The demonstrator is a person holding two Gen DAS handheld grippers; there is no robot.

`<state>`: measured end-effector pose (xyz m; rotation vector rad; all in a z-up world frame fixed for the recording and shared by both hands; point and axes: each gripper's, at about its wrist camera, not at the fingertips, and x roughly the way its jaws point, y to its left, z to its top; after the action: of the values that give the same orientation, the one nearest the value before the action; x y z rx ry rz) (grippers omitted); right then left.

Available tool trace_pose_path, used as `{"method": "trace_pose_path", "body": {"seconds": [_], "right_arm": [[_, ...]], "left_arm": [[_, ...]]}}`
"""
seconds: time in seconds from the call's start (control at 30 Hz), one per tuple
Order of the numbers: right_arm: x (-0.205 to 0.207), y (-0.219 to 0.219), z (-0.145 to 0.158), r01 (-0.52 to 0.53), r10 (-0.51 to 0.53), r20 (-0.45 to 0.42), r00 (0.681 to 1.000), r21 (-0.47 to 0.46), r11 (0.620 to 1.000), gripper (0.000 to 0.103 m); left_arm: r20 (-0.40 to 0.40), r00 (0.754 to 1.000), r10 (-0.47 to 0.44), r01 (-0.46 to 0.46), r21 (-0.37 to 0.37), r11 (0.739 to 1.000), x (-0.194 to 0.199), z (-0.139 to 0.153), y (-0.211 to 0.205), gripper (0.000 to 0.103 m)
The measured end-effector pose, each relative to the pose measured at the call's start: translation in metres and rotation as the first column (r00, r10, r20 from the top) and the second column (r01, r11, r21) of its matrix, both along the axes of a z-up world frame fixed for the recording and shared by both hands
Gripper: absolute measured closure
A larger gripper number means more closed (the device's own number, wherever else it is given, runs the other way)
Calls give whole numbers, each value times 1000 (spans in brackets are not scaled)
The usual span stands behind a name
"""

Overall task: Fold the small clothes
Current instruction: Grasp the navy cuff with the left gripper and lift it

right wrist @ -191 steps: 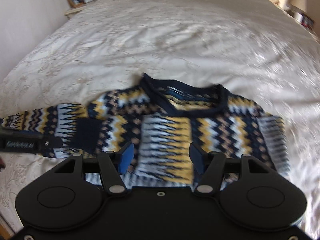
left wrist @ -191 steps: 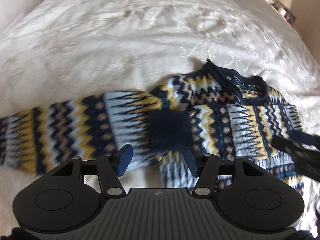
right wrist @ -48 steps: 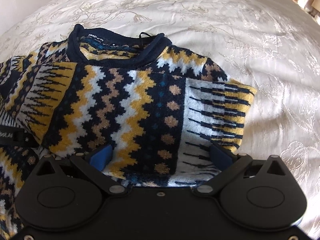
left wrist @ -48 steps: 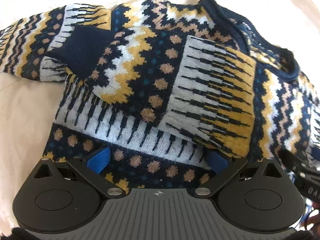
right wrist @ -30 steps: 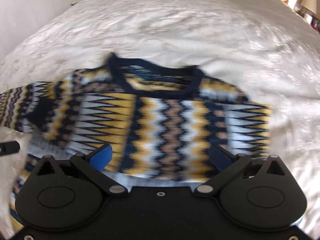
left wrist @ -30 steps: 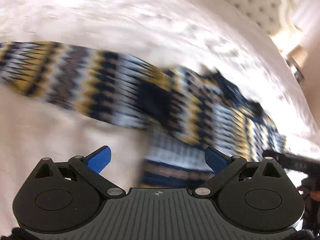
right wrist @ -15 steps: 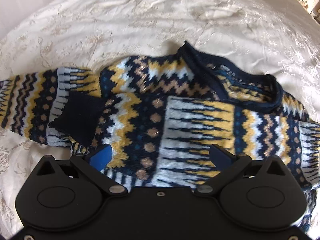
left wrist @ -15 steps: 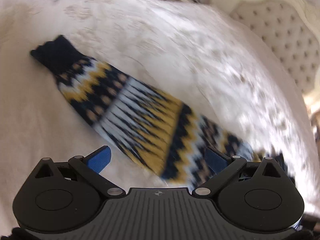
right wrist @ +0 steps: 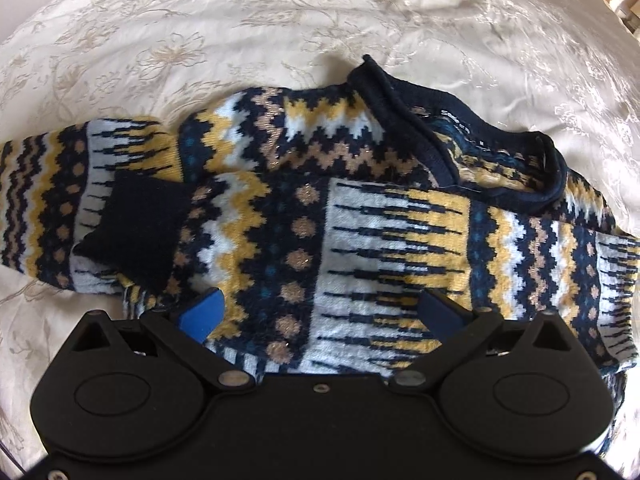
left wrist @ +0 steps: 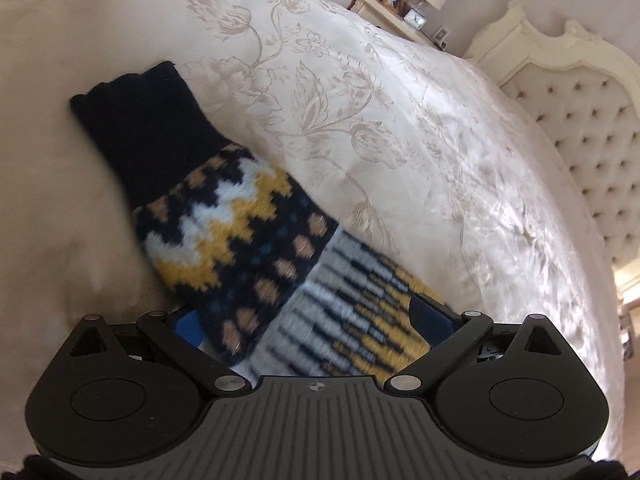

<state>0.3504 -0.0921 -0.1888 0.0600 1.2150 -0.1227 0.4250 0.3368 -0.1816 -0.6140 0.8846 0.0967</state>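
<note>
Patterned knit sweater (right wrist: 340, 220), flat on cream floral bedspread (right wrist: 200, 20).
Left gripper (left wrist: 312, 322) spread wide astride outstretched sleeve (left wrist: 240, 232), gripping nothing; right gripper (right wrist: 324, 312) equally wide, empty, over sweater's near edge.

Left wrist view: set low and close above the outstretched sleeve (left wrist: 248, 240) of a navy, yellow and white patterned knit sweater, facing along it toward a cream tufted headboard (left wrist: 592, 128). Right wrist view: close above the sweater body (right wrist: 360, 220), facing across the cream floral-embroidered bedspread (right wrist: 200, 20). Both views take in the sweater and the bedspread.
</note>
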Motion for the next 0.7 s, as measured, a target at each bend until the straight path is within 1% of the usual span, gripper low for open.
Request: {"method": "trace_pose_path", "body": {"seconds": [0.03, 0.07, 0.1, 0.13, 0.2, 0.23, 0.27, 0.3, 0.33, 0.4, 0.53, 0.63, 0.7], "right_arm": [[1, -1, 0, 5, -5, -2, 1000, 0, 1000, 0], [3, -2, -1, 9, -9, -3, 1000, 0, 1000, 0], [4, -2, -1, 14, -14, -3, 1000, 3, 1000, 0], [5, -3, -1, 20, -20, -3, 1000, 6, 1000, 0], [8, -2, -2, 32, -32, -2, 999, 10, 999, 1], [8, -2, -2, 37, -37, -1, 999, 12, 999, 1], [9, -3, -3, 40, -40, 0, 999, 14, 999, 1], [8, -2, -3, 42, -42, 0, 999, 15, 999, 0], [9, -3, -3, 43, -43, 0, 999, 17, 999, 0], [8, -4, -2, 48, -48, 1, 999, 23, 999, 1], [0, -11, 3, 65, -66, 20, 998, 37, 997, 1], [-9, -20, 6, 78, -79, 36, 996, 48, 996, 1], [-15, -27, 8, 93, -97, 50, 994, 66, 993, 1]], "left_arm": [[0, 1000, 12, -12, -15, 1000, 1, 0, 1, 3], [-3, 1000, 27, -27, -27, 999, 3, -1, 2, 9], [-3, 999, 45, -45, -37, 998, 4, 0, 3, 18], [-5, 998, 59, -59, -50, 997, 4, -1, 5, 24], [-10, 996, 92, -93, -85, 992, 4, -1, 10, 64], [-24, 993, 112, -113, -100, 988, 4, -2, 12, 72], [-31, 992, 125, -127, -105, 986, 3, -1, 14, 86], [-26, 992, 127, -130, -104, 986, 2, 0, 14, 92], [-10, 992, 123, -123, -93, 988, 1, 4, 13, 91], [30, 995, 99, -97, -39, 994, -1, 17, 5, 93], [127, 991, 36, -40, 30, 999, -6, 52, -16, 95], [210, 977, -29, 11, 86, 996, -11, 86, -41, 95], [267, 960, -84, 52, 126, 991, -14, 110, -62, 95]]}}
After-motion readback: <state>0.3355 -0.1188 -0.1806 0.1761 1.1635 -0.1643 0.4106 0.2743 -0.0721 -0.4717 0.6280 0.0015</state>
